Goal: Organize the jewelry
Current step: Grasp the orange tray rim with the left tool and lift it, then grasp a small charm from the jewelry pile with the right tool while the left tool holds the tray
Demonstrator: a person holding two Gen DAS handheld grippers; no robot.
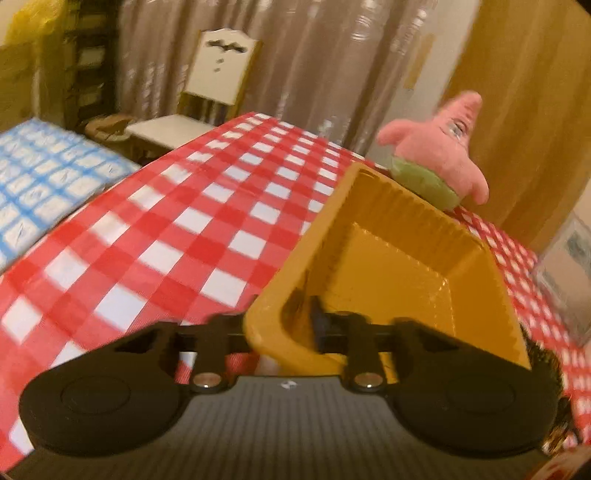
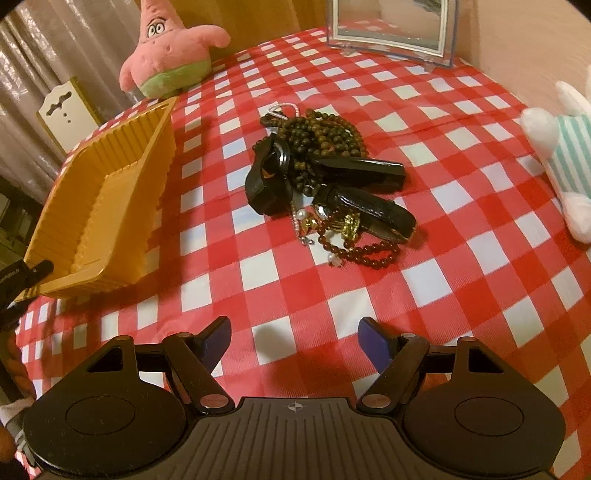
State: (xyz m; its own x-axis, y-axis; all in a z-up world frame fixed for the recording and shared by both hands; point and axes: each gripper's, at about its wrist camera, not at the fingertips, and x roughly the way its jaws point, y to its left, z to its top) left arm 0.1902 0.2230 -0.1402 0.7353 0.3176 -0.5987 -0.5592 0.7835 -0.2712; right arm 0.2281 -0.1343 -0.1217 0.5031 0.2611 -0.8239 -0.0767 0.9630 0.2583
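the left gripper (image 1: 284, 325) has its fingers closed on the near rim of the yellow tray (image 1: 388, 266), and the tray is tilted, its near end lifted off the table (image 1: 166, 229). the left view is smeared with motion blur, so the finger tips themselves are hard to make out; one dark pad shows inside the tray wall, the other is hidden behind the rim. from the right view the same tray (image 2: 107, 206) sits at the left side of the red and white checked cloth, its near corner pinched by the left gripper's fingers (image 2: 35, 271), most of which are cut off by the frame edge.

the right gripper (image 2: 293, 338) hovers above the cloth with its fingers spread wide and nothing between them.

the jewelry pile (image 2: 328, 188) lies near the middle of the table, well apart from the tray: brown bead strands at the back, black watch straps across the middle, a dark red bead bracelet and some gold and pearl pieces at the front. the pieces overlap so much that i cannot count them or tell where one ends.

a pink star plush (image 2: 166, 48) stands just behind the tray's far end. a mirror (image 2: 391, 26) at the far edge is cut off at the top, and a white striped plush (image 2: 565, 147) is cut off at the right.
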